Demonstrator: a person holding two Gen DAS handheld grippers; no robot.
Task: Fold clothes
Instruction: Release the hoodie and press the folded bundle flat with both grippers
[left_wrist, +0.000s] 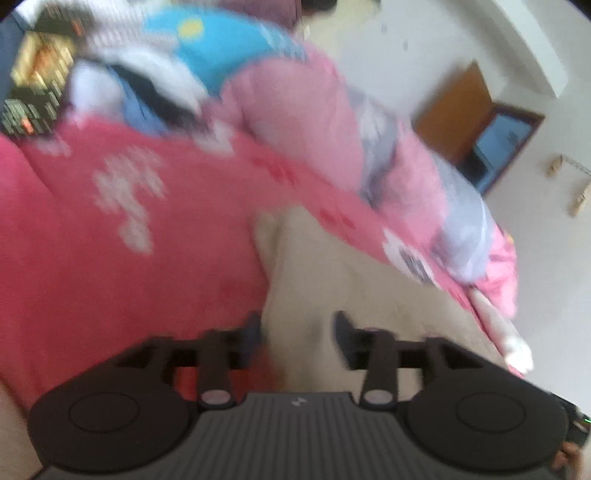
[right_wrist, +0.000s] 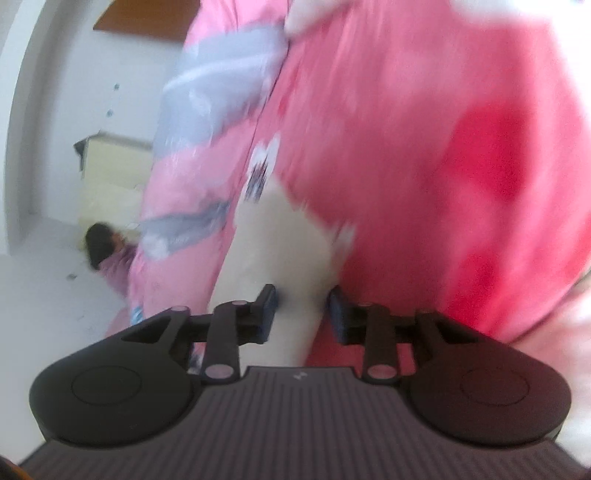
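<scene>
Left wrist view, blurred: both grippers stand apart, apparently empty, over cream cloth beside red garment.

Blurred throughout: brown wooden door against a white wall; pale cabinet and seated person beyond.

Both wrist views look forward and slightly downward past their own fingers, close over a cream surface; each shares the red garment and pink quilt, blurred
</scene>
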